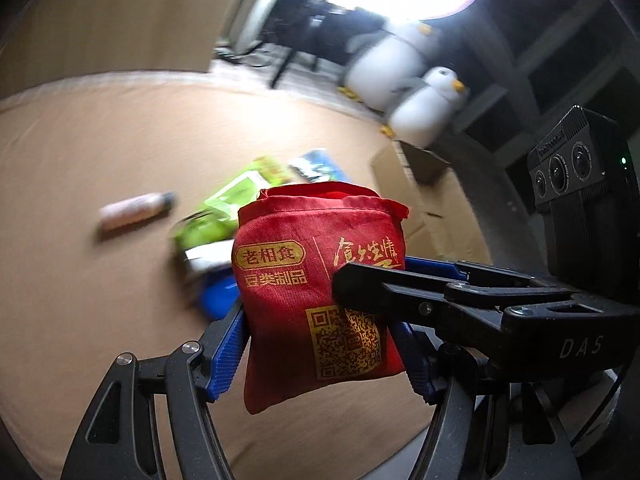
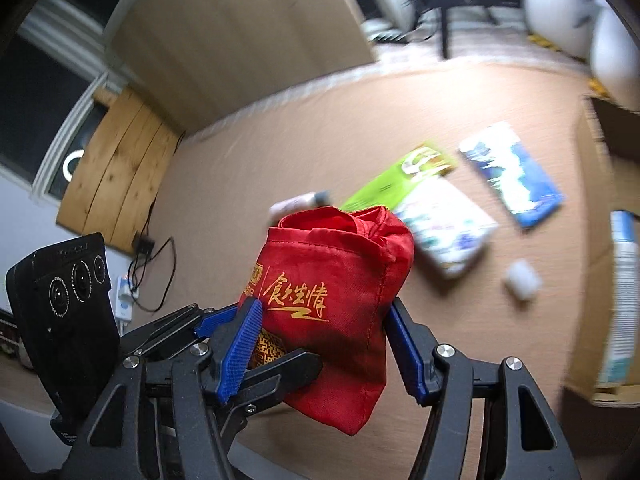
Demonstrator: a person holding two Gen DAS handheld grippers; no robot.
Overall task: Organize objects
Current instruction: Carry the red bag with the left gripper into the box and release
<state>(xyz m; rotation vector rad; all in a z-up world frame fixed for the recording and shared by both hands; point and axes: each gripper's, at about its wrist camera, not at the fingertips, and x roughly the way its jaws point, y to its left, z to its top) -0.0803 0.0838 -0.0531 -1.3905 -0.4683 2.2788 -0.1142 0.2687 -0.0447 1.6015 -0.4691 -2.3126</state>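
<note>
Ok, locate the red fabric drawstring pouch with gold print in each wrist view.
Left wrist: red fabric drawstring pouch sits low centre, QR code facing, between blue pads.
Right wrist: pouch sits low centre, seen from its side.
Shared landmark: green packet on the tan surface beyond it.

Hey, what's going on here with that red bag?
A person holds two sets of tongs, and both grip the same red drawstring bag, lifted clear of the tan surface. The left tongs clamp its lower sides, the right tongs likewise. Packets, a small bottle and a cardboard box sit beyond.
</note>
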